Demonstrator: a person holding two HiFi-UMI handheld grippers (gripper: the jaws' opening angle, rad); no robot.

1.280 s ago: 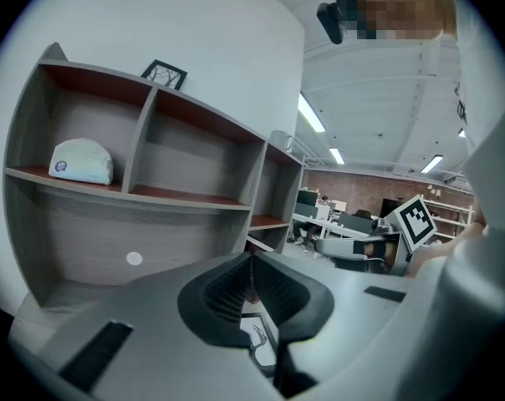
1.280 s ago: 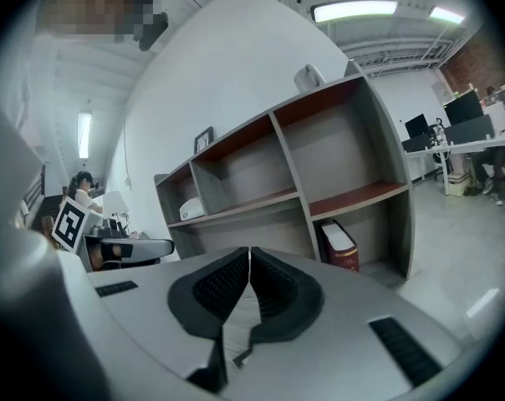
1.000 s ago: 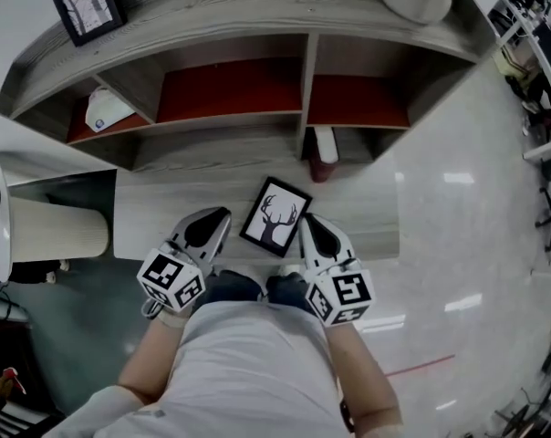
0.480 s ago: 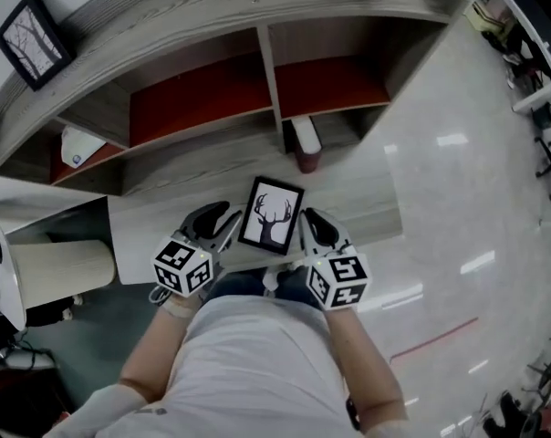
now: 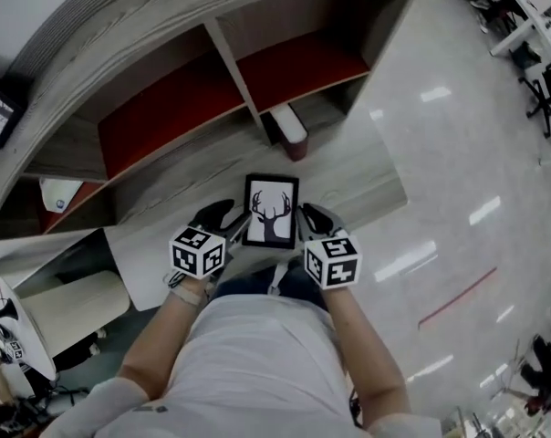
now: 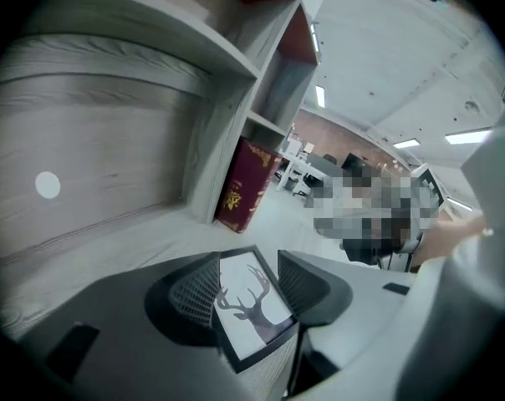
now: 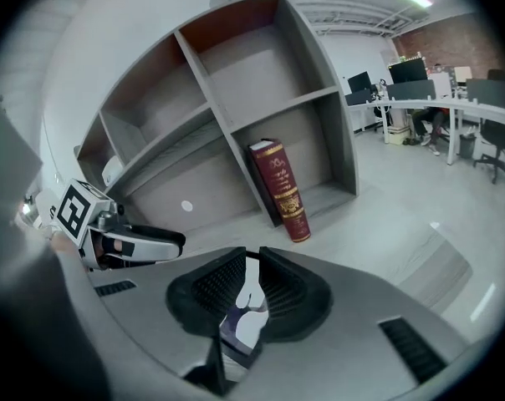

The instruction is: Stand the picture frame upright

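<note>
The black picture frame with a deer print sits between my two grippers over the grey wooden ledge, face toward the head camera. My right gripper pinches its right edge; in the right gripper view the pads press on the frame, and the jaws are just starting to open. My left gripper is at the frame's left edge. In the left gripper view its jaws are opening wide around the frame, the right pad clear of it.
A dark red book stands against the shelf divider just beyond the frame, also visible as the book. The grey shelf unit curves behind, with a white object in its left compartment. Polished floor lies to the right.
The frame went from skewed on the ledge to straight between both grippers. My left jaws went from shut to wide open. The head view swung, and the shelf slid left.
</note>
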